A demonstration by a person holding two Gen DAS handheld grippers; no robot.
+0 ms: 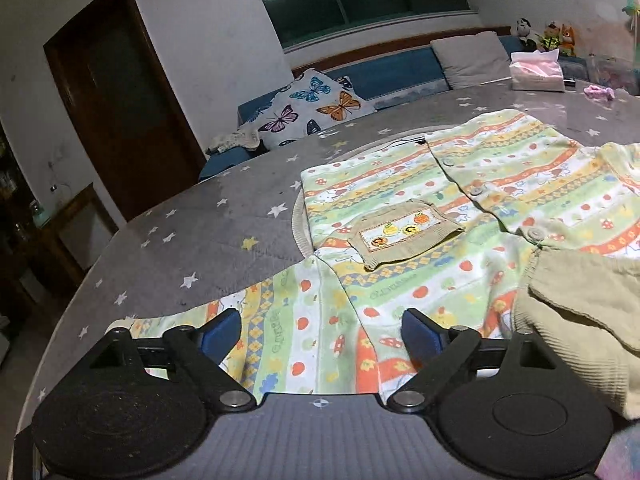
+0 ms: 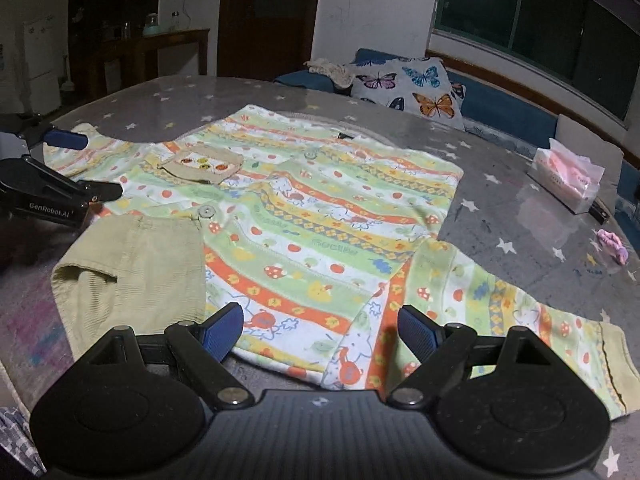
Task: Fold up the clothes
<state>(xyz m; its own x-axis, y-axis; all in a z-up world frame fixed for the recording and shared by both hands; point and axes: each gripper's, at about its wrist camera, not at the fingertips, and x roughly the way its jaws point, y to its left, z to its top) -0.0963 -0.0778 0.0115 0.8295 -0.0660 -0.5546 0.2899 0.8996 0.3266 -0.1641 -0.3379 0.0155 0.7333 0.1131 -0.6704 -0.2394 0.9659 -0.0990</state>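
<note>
Striped cotton jacket [image 2: 304,216] lies spread flat, front up, on the star-printed table [image 2: 520,216], sleeves out, ready for folding. Left gripper [image 1: 320,328] hovers wide over one sleeve; right gripper [image 2: 320,328], equally wide, faces the other shoulder, each holding nothing.

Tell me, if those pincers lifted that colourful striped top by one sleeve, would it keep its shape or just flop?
Probably flop: the striped top lies limp and flat on the table, with soft wrinkles. It looks like thin knit, so likely light. The sleeve would rise first and the body would drag behind, probably undoing its neat spread.
</note>
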